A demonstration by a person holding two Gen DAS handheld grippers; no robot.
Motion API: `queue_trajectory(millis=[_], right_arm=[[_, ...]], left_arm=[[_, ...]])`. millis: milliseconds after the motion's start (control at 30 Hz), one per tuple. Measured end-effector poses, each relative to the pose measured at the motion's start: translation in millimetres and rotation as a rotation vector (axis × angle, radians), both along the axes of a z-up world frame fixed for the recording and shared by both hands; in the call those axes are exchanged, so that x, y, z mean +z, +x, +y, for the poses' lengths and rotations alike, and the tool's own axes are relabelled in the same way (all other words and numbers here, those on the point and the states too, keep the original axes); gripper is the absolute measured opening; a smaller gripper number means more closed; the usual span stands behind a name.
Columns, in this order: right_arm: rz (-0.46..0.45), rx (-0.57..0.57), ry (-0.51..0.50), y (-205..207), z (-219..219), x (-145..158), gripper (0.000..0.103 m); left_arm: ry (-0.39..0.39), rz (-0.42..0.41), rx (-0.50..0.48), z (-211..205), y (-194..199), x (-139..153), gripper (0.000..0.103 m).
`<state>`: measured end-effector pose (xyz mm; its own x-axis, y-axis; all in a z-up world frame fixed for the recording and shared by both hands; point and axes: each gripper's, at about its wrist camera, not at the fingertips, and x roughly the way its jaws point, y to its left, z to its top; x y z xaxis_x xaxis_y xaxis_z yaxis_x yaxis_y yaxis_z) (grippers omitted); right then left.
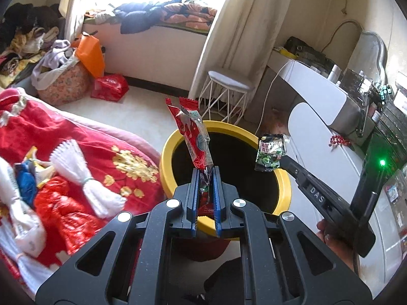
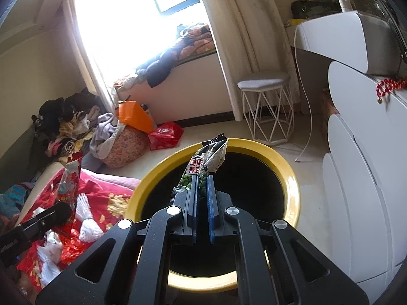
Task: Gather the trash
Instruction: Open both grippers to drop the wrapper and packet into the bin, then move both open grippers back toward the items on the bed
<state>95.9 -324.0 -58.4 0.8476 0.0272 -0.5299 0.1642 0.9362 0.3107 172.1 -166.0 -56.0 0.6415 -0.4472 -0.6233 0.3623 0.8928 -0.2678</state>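
Two grippers, each clenched on a snack wrapper, hang over the same bin. Nearest in the left wrist view, the left gripper [image 1: 206, 171] pinches a red wrapper [image 1: 194, 133] by its lower end, so the packet stands up and tilts a little to the left above the near rim. In the right wrist view, the right gripper [image 2: 202, 180] clamps a green wrapper [image 2: 211, 156] printed with peas, its crumpled top poking up over the dark opening. Just beyond both sets of fingers sits the bin [image 1: 168, 152], round, with a yellow rim and a black inside. To its left lies a red blanket [image 1: 84, 137] strewn with white tassels [image 1: 76, 167] and a red plastic bag [image 1: 63, 211]. To its right stands a white cabinet [image 2: 356, 152] with red beads [image 2: 389, 86] on top. Farther back, a white wire stool [image 2: 264, 101] stands on the pale floor near a curtain. An orange bag [image 2: 134, 117] rests by a flowered basket [image 2: 127, 147] of clothes. Farthest off, rumpled bedding covers the bright window ledge [image 1: 157, 12].
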Motion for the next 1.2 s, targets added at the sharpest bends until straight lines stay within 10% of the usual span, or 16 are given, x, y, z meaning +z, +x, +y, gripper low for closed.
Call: queue_trajectory(millis=[567, 667, 833, 1200], right_arm=[[0.078, 0.003, 0.050, 10.6, -21.7, -25.8, 0.010], [0.076, -0.015, 0.060, 8.6, -23.8, -25.9, 0.035], [0.060, -0.043, 0.056, 7.0, -24.7, -22.0, 0.042], [0.000, -0.022, 0.023, 0.5, -7.7, -7.6, 0.057]], left_arm=[[0.013, 0.131, -0.059, -32.7, 42.1, -44.3, 0.008], [0.021, 0.110, -0.045, -31.1, 38.3, -42.6, 0.044], [0.016, 0.046, -0.007, -17.7, 25.9, -30.9, 0.077], [0.017, -0.105, 0.112, 18.6, -8.8, 5.4, 0.092]])
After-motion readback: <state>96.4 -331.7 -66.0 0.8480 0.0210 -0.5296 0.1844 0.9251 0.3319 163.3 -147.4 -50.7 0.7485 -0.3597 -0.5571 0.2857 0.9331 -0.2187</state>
